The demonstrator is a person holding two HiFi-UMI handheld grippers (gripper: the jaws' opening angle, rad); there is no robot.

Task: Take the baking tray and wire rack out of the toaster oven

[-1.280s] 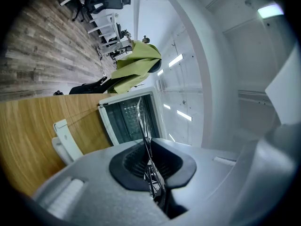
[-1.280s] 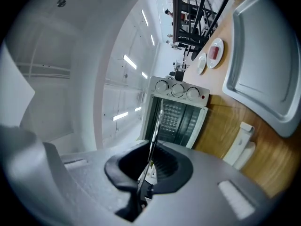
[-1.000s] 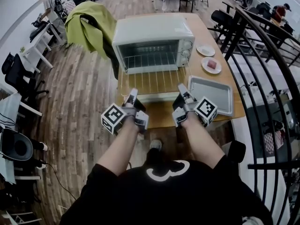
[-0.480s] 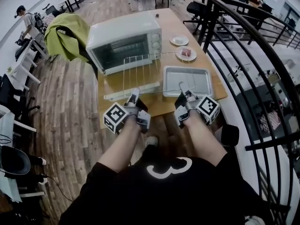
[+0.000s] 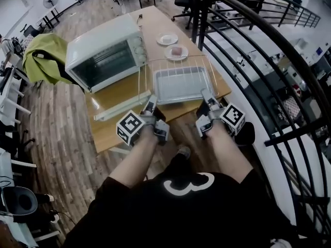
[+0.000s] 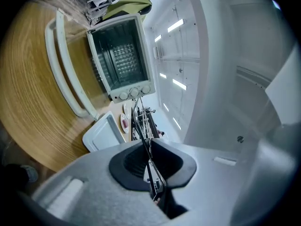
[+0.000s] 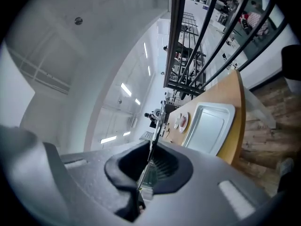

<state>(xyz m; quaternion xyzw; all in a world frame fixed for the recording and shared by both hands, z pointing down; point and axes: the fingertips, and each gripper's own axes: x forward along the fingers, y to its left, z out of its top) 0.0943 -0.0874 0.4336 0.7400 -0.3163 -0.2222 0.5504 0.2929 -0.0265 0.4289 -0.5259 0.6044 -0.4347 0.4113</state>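
Observation:
Both grippers hold the wire rack [image 5: 177, 60] level by its near edge. It hangs over the silver baking tray [image 5: 158, 87], which lies on the wooden table to the right of the toaster oven [image 5: 103, 56]. My left gripper [image 5: 150, 105] is shut on the rack's left near corner, and my right gripper [image 5: 206, 97] is shut on the right one. The left gripper view shows the rack [image 6: 142, 131] edge-on between the pads of the left gripper [image 6: 152, 180], with the oven [image 6: 120, 60] and tray [image 6: 101, 133] beyond. The right gripper [image 7: 146, 173] likewise pinches the rack [image 7: 158, 124] beside the tray [image 7: 209, 126].
The oven door [image 5: 122, 107] lies folded open toward me, left of the tray. Two small plates [image 5: 167, 39] stand behind the tray, one [image 5: 176, 52] with a pink item. A black railing [image 5: 243, 61] runs along the table's right side. A green cloth [image 5: 44, 58] hangs at left.
Both grippers have carried the wire rack rightward, from in front of the open oven to above the baking tray. Both stay shut on it.

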